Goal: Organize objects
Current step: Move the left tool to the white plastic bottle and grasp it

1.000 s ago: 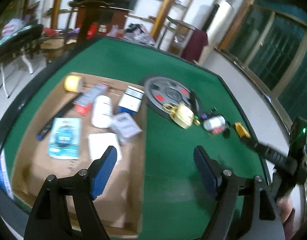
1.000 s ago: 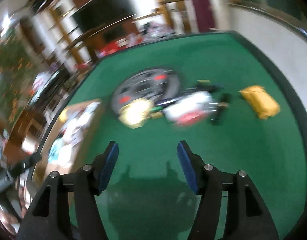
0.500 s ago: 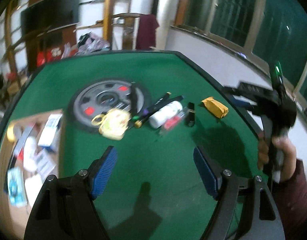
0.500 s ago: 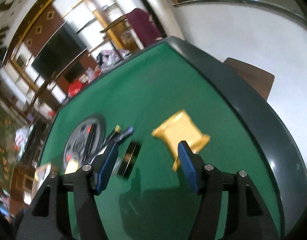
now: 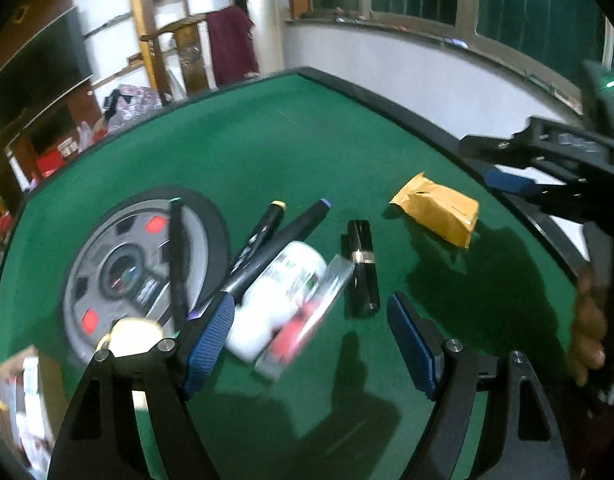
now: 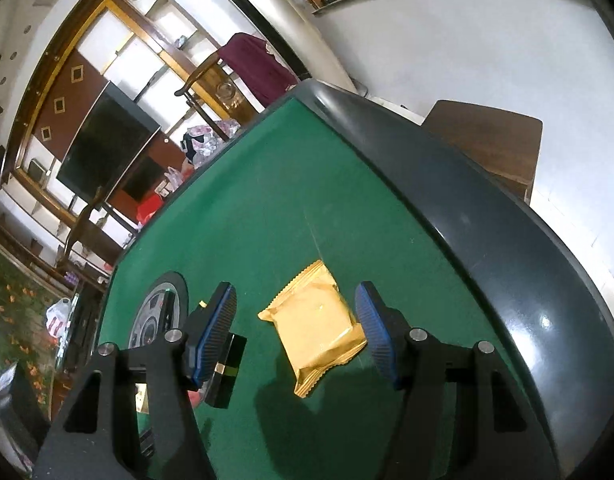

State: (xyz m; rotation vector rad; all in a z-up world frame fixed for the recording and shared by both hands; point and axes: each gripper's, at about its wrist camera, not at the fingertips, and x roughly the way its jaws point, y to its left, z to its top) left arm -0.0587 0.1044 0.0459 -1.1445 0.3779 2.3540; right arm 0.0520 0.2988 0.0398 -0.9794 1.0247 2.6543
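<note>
Since the earlier frame, both hand-held grippers have swung from the cardboard tray toward the loose items. Right hand-held gripper, jaws open, now straddles the gold snack packet lying flat on the green tabletop near its edge. Step in hand: approach for pickup; next, lower and close. Packet long axis runs roughly along the fingers, pointing away. Left hand-held gripper hovers open and empty above the white bottle.
</note>
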